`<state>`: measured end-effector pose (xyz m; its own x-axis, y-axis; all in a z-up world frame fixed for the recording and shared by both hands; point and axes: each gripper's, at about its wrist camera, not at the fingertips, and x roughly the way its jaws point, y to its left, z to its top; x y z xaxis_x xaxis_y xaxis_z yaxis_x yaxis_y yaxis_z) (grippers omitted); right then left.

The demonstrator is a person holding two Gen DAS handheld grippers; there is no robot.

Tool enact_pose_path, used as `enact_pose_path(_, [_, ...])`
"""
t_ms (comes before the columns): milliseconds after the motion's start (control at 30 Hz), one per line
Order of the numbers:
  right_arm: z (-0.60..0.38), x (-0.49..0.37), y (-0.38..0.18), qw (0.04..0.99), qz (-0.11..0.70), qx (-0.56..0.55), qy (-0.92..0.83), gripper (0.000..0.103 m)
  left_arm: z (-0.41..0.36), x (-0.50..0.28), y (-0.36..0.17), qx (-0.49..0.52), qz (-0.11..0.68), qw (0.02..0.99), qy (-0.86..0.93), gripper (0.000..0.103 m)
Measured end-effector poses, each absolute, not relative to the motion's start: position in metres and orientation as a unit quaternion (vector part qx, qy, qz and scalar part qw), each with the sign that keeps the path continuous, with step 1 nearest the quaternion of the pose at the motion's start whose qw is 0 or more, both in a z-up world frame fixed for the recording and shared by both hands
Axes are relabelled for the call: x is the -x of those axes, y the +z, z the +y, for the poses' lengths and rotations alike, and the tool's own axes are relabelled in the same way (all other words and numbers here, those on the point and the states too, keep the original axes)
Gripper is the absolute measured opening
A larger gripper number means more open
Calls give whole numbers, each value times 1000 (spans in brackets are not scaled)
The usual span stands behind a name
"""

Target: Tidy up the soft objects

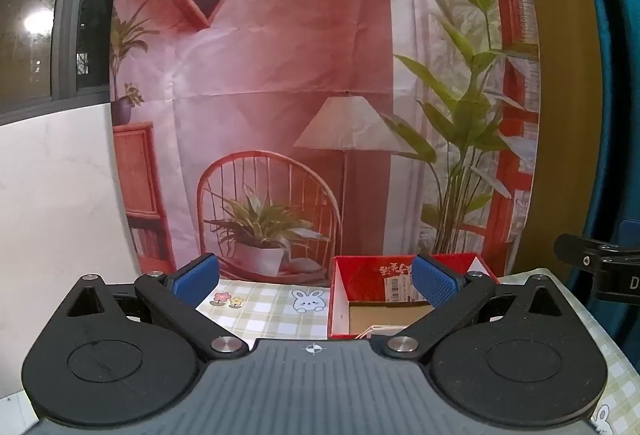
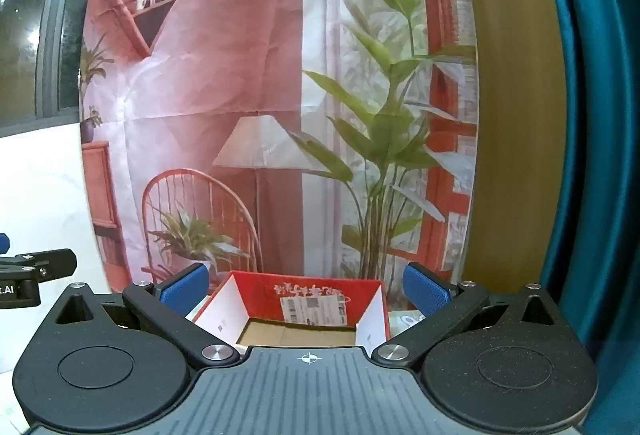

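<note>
The left gripper (image 1: 316,285) is held with its two blue-padded fingers (image 1: 196,281) spread wide apart, and nothing is gripped between them. The right gripper (image 2: 306,293) is likewise released, its blue pads (image 2: 426,293) set far apart with nothing held. Between and beyond the left gripper's fingers, a checked tablecloth (image 1: 264,315) printed with a rabbit and small flowers is seen, and a red cardboard box (image 1: 360,275) stands on it to the right of centre, its right fingertip overlapping the box in view. A brown cardboard floor is visible inside the box, and a pale item (image 1: 374,331) lies at its near edge; what it is cannot be determined. In the right wrist view the same open box (image 2: 304,291) is centred between the fingers, with white inner side walls, a red far wall bearing a shipping label (image 2: 312,309), and a bare brown floor. No soft object can be identified with certainty in either view. Behind the box a printed backdrop (image 1: 280,95) showing a chair, lamp and plants hangs upright. A dark window (image 1: 36,15) lies at far left and a teal curtain (image 2: 592,115) at right.
</note>
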<state>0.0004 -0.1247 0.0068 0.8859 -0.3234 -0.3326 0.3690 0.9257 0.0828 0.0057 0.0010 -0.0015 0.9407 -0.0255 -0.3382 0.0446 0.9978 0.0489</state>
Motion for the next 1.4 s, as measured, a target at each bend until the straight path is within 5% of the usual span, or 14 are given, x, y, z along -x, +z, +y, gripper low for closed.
enact_pose_path(1400, [-131,2,4,967,165,-76,-181,103,1,-1,-2,-22,166,985,-28,103])
